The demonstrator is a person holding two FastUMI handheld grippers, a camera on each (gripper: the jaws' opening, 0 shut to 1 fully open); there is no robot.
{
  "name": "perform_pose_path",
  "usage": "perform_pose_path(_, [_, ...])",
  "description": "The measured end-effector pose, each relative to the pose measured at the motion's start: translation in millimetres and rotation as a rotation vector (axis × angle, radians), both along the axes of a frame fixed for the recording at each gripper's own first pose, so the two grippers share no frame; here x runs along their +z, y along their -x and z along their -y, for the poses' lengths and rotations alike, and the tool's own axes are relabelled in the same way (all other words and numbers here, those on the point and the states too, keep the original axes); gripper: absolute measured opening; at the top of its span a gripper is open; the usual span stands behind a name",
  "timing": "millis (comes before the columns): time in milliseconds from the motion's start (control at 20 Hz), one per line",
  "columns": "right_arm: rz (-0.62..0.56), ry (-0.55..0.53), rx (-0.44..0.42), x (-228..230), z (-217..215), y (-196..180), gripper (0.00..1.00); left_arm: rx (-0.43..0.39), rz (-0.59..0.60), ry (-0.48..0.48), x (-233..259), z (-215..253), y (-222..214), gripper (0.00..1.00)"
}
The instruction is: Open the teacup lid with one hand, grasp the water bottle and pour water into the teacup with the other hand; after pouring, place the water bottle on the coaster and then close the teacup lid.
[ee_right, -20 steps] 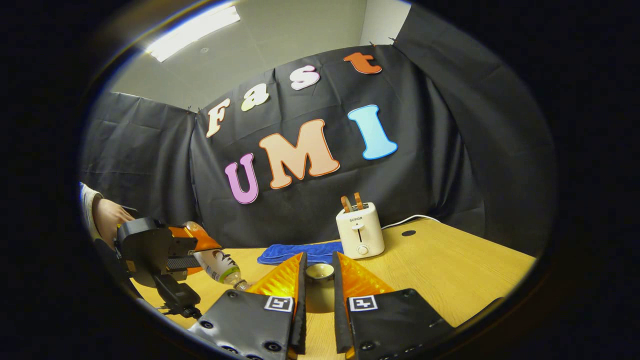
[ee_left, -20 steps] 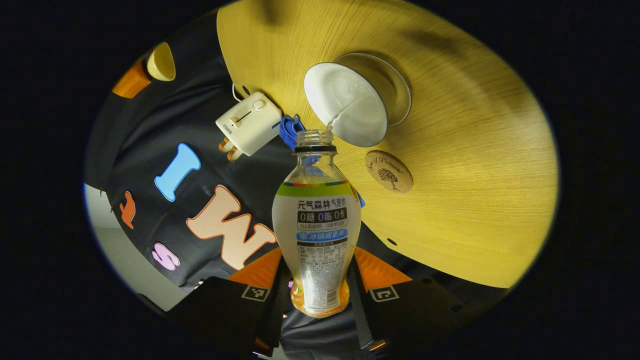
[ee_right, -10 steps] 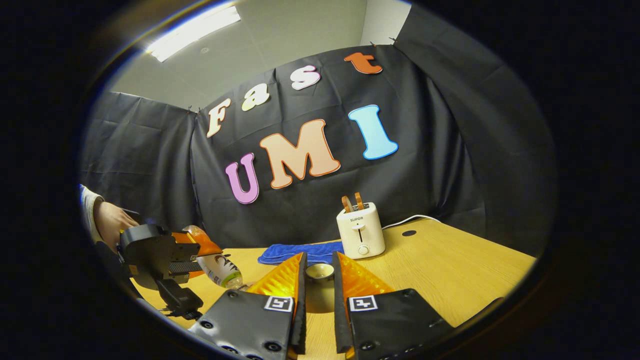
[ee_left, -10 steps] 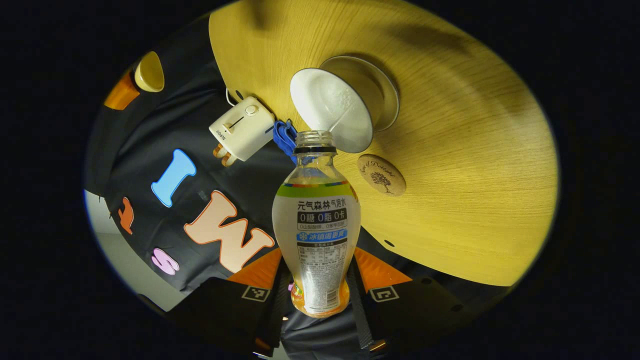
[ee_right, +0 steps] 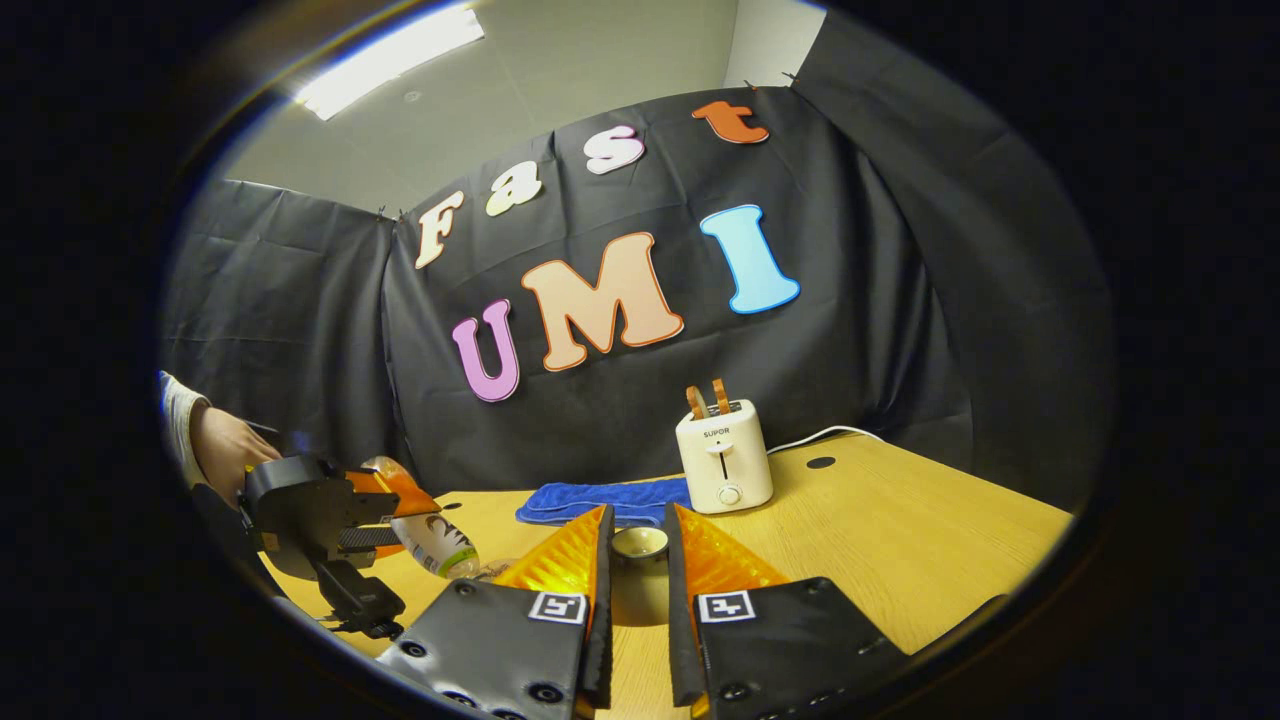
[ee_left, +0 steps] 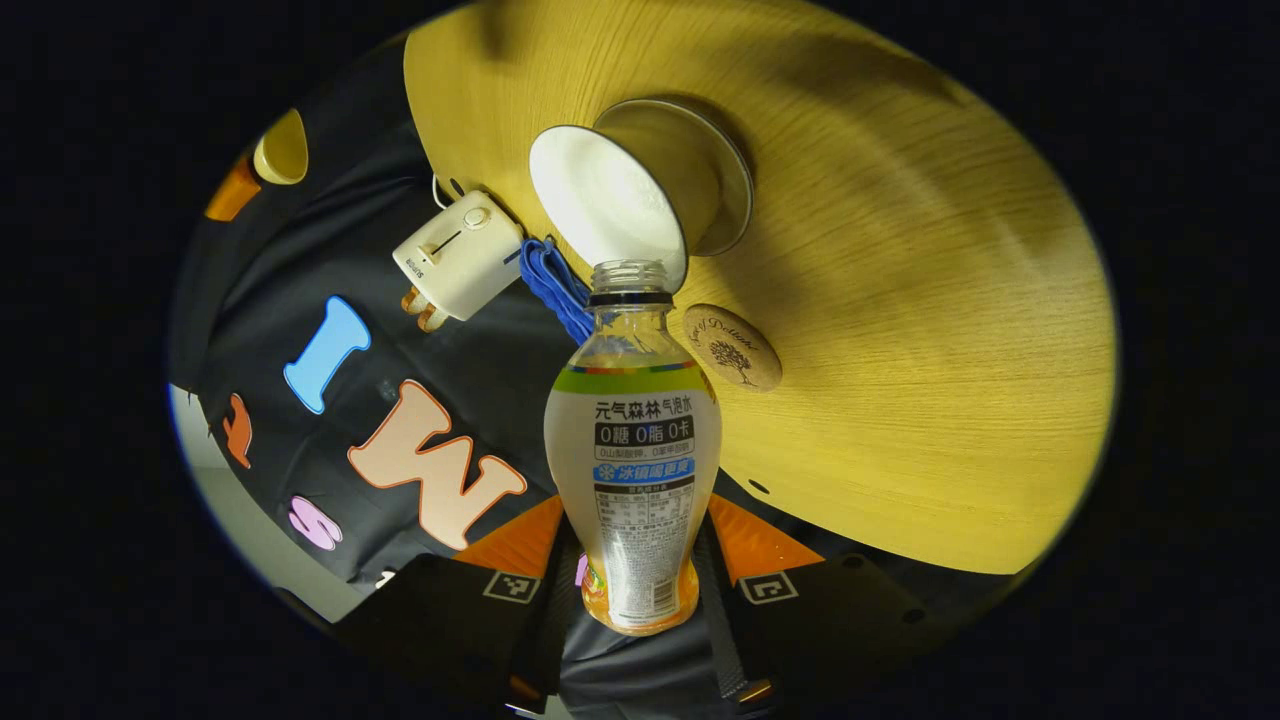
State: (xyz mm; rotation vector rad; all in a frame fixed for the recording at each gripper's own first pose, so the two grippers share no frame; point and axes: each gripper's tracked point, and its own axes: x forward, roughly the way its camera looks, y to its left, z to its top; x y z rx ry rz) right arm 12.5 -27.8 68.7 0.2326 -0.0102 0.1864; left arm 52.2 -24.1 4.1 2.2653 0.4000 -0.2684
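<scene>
Bottle (ee_left: 632,470) clamped between both orange fingers of the left tool (ee_left: 632,545), label toward the camera, uncapped mouth pointing at the teacup (ee_left: 625,190). Mouth sits just at the cup's near rim in the left gripper view; can't tell if water is flowing. Cup is lidless, white inside, standing on the wooden bench (ee_left: 900,300). Round cork coaster (ee_left: 732,347) lies on the bench just beside the cup, nothing on it.

Right tool (ee_right: 640,560) holds the teacup lid (ee_right: 640,545), fingers closed in on it from both sides, lifted off the bench. In the left gripper view that lid (ee_left: 280,148) shows far off at upper left with an orange finger beside it, well apart from the cup.

From the right gripper view: left tool (ee_right: 395,500) at lower left with a hand (ee_right: 222,450) behind it, bottle (ee_right: 430,535) tilted mouth-down toward the bench. Cup itself hidden there behind the right tool's own finger.

Background: white toaster (ee_right: 723,455) with two slices sticking up, at the back of the bench; blue towel (ee_right: 600,500) folded just left of it.
</scene>
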Motion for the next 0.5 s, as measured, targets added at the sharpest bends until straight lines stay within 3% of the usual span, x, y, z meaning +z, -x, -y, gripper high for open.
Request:
perform_pose_path(300, [-0.003, 0.001, 0.0, -1.5, -0.4, -0.5, 0.26, 0.002, -0.007, 0.01, -2.2, 0.4, 0.1, 0.57])
perform_pose_path(500, [-0.003, 0.0, -0.001, -0.4, 0.5, -1.2, 0.26, 0.026, -0.035, 0.1, -11.4, -2.8, 2.2, 0.57])
